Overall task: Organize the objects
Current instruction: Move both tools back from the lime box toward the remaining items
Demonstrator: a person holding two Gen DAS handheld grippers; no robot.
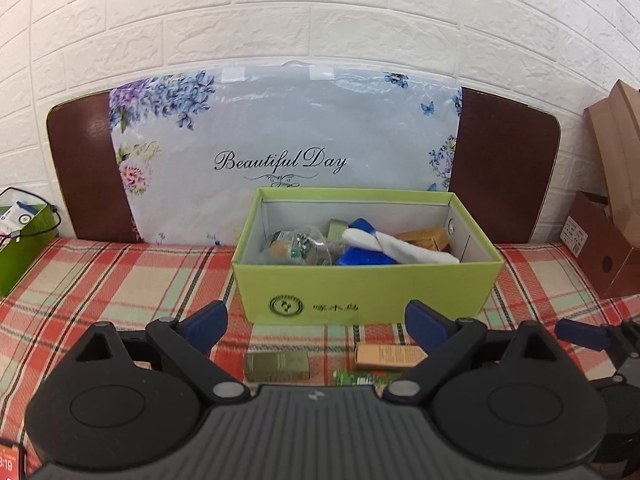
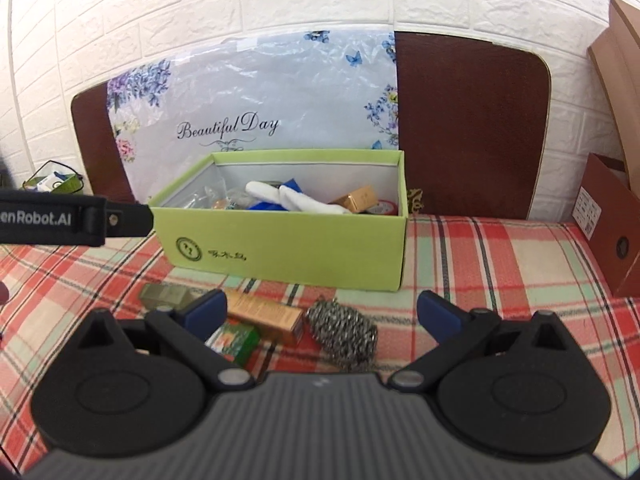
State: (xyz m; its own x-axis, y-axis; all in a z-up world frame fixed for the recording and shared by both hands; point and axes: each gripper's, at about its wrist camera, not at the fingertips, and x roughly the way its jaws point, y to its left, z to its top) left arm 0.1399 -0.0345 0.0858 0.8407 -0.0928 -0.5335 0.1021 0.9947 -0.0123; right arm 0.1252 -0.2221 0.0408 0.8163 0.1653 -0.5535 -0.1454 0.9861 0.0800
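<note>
We hold our left gripper (image 1: pixel 316 322) and right gripper (image 2: pixel 322 312) jaws wide and empty, green cardboard box (image 2: pixel 288 248) on plaid cloth (image 2: pixel 480 264), steel wire scourer (image 2: pixel 344 334) and small cartons (image 2: pixel 264 314) just before it

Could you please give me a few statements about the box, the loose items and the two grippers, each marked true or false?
1. The green box is open at the top and holds several items. True.
2. The steel scourer lies inside the box. False: it lies on the plaid cloth in front of the box.
3. Both grippers are empty with jaws apart. True: neither the left gripper nor the right gripper holds anything.
4. The tan carton stands upright. False: it lies flat on the cloth.
5. The box has a red lid on it. False: no lid is on it.
</note>
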